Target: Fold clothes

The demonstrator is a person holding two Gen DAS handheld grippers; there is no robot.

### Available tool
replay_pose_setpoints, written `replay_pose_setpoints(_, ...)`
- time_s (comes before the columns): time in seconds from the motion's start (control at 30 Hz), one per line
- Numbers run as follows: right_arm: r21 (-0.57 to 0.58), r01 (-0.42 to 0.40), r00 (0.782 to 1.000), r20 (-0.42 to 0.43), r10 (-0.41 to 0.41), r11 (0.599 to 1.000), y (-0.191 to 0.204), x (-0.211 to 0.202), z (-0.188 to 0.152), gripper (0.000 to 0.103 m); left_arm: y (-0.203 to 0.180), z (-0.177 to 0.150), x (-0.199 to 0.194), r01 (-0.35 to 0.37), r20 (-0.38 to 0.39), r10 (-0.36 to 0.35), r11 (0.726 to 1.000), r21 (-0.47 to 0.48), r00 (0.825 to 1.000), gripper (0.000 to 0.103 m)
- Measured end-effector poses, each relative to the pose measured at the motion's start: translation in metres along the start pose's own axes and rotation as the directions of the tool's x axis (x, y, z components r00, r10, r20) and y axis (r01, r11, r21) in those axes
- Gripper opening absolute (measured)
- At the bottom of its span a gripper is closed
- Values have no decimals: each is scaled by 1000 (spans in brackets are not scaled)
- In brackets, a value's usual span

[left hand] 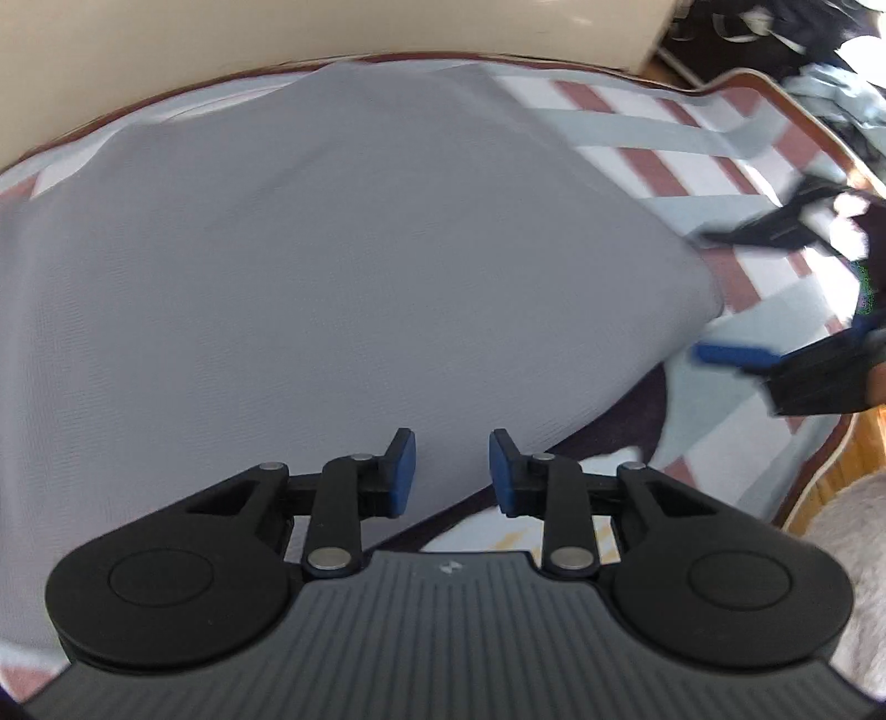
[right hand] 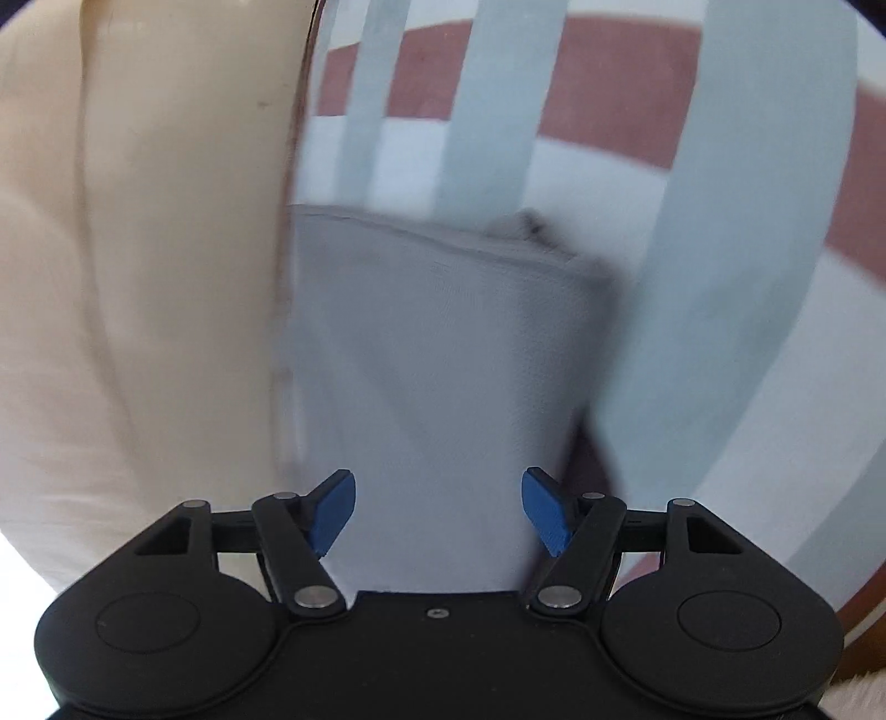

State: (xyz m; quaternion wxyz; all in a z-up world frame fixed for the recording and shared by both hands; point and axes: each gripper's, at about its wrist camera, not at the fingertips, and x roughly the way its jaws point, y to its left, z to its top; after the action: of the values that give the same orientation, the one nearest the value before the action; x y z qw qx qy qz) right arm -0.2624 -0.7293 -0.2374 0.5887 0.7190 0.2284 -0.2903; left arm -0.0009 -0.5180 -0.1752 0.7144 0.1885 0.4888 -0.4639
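Note:
A large grey garment (left hand: 332, 249) lies spread over the striped bed cover (left hand: 637, 127) and fills most of the left wrist view. My left gripper (left hand: 451, 473) hovers over its near edge, open, with nothing between the blue pads (left hand: 403, 471). A dark fabric strip (left hand: 609, 421) shows under that edge. In the right wrist view a narrower part of the grey garment (right hand: 443, 343) ends in a hemmed edge. My right gripper (right hand: 440, 512) stands wide open above it, gripping nothing. That right gripper (left hand: 709, 293) also appears blurred at the garment's right corner.
The bed cover (right hand: 609, 166) has red-brown, white and pale blue stripes. A beige wall or panel (right hand: 138, 277) borders it on the left. Piled clutter (left hand: 803, 50) sits beyond the bed's far corner. Wooden floor (left hand: 855, 459) and a pale fluffy rug (left hand: 853, 554) lie at the right.

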Motion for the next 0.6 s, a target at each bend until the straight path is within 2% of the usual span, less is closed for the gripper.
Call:
replay_pose_setpoints(0.1, -1, 14, 998, 66, -14, 1000, -4, 10, 2, 72, -4, 4, 9, -12, 0, 12, 1000, 26, 1000, 29)
replay_pose_setpoints(0.2, -50, 9, 989, 150, -2, 999, 1, 16, 7, 70, 4, -4, 12, 21, -34, -23, 999, -50, 999, 29)
replay_pose_setpoints(0.27, -112, 30, 977, 215, -5, 993, 8, 21, 5, 61, 15, -14, 11, 55, -39, -60, 990, -128, 997, 28)
replay_pose_setpoints(0.3, -163, 56, 970, 244, -15, 985, 15, 26, -1, 48, 21, -18, 10, 79, -27, -85, 982, -173, 996, 29)
replay_pose_setpoints(0.33, -213, 83, 962, 271, -23, 974, 22, 30, -6, 21, 29, -21, 9, 103, -21, -110, 969, -224, 994, 29)
replay_pose_setpoints(0.43, -315, 74, 949, 313, 30, 946, 38, 36, -16, 17, 46, -27, 7, 149, -12, -162, 932, -330, 987, 28)
replay_pose_setpoints(0.5, -420, 35, 939, 325, 114, 907, 55, 31, -27, 17, 52, -31, -1, 157, -1, -167, 928, -339, 986, 28)
replay_pose_setpoints(0.57, -556, 26, 927, 325, 189, 831, 76, 20, -44, 16, 59, -37, -17, 171, 41, -166, 933, -316, 985, 30)
replay_pose_setpoints(0.6, -617, 1, 925, 299, 233, 787, 88, 12, -54, 16, 64, -41, -27, 179, 73, -165, 937, -299, 984, 33)
